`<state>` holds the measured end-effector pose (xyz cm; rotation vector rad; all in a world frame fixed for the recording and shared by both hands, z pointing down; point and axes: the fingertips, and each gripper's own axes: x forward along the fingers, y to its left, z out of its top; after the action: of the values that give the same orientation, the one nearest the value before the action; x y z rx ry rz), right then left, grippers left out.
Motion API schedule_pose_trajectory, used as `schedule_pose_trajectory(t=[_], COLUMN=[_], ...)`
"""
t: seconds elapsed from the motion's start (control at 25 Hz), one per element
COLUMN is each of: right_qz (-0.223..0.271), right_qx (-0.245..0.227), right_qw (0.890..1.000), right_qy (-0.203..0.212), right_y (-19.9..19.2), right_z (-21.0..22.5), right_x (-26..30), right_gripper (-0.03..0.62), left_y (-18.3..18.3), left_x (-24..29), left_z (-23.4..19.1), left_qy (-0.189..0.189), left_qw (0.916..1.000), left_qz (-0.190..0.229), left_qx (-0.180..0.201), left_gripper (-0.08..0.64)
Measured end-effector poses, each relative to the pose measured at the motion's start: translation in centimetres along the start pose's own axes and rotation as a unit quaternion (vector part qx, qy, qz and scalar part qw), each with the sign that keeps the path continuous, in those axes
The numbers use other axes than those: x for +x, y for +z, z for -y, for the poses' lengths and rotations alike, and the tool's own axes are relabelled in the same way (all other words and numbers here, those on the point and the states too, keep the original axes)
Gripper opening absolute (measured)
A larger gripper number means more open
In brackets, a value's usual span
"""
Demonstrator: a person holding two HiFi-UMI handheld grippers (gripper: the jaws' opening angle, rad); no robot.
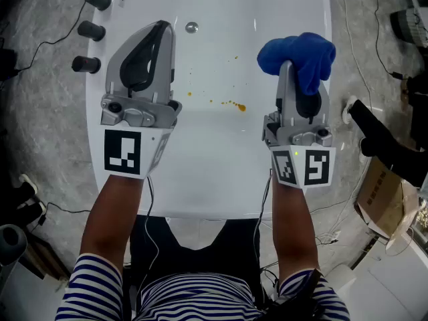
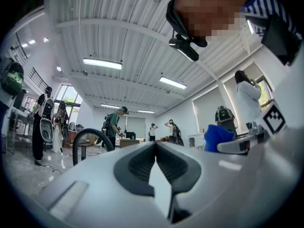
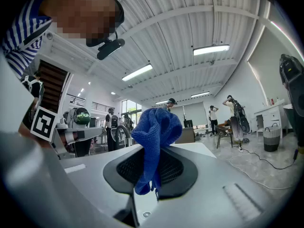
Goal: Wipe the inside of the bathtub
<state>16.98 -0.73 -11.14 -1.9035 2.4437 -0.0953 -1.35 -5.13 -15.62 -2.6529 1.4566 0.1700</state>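
A white bathtub point(image 1: 221, 172) fills the middle of the head view, set on a grey marbled floor point(image 1: 47, 99); black tap knobs point(image 1: 85, 64) line its far left rim, and a round drain point(image 1: 192, 27) sits in the far part of its bottom. A scatter of small orange-brown stains point(image 1: 231, 103) lies on the tub's inner surface, between the two grippers as seen from above. A cardboard box point(image 1: 378, 192) stands on the floor to the right.

Both bare forearms reach forward over the near rim, roughly parallel and well apart, with striped sleeves showing at the elbows; each hand is hidden behind its gripper's marker cube. The left gripper point(image 1: 160, 29) points away from the person, over the left half of the tub; its own view shows the two jaws pressed together with nothing between them. The right gripper point(image 1: 286, 69) points the same way over the right half; its jaws are clamped on a blue cloth point(image 1: 301, 52), which bunches into a loose ball above and beyond the tips, with a shorter tail hanging down between the pads point(image 3: 173, 167). Whether the cloth touches the tub cannot be told; in the head view it sits to the right of the stains, apart from them.

The gripper views look out over a bright hall with a ribbed white ceiling point(image 3: 190, 23) and strip lights; several people stand in the distance.
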Motion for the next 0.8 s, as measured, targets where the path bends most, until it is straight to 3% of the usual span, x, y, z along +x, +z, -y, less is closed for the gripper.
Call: schedule_pose_trajectory(t=[0.52,0.8], right_qz=[-0.007,-0.083], right_qx=[-0.006,-0.1], right_qw=[1.0,0.991], right_qy=[0.002,0.029], right_y=[-0.7,-4.2], right_z=[0.5,1.5], right_x=[0.1,2.9], right_gripper=[0.06,0.054], left_y=[-0.8,-2.4], left_x=[0.2,0.6], left_z=[0.4,-0.2], left_qy=[-0.002,0.001], left_qw=[1.0,1.0], left_qz=[-0.004,-0.002], left_qx=[0.001,-0.002], left_gripper=[0.003,0.003])
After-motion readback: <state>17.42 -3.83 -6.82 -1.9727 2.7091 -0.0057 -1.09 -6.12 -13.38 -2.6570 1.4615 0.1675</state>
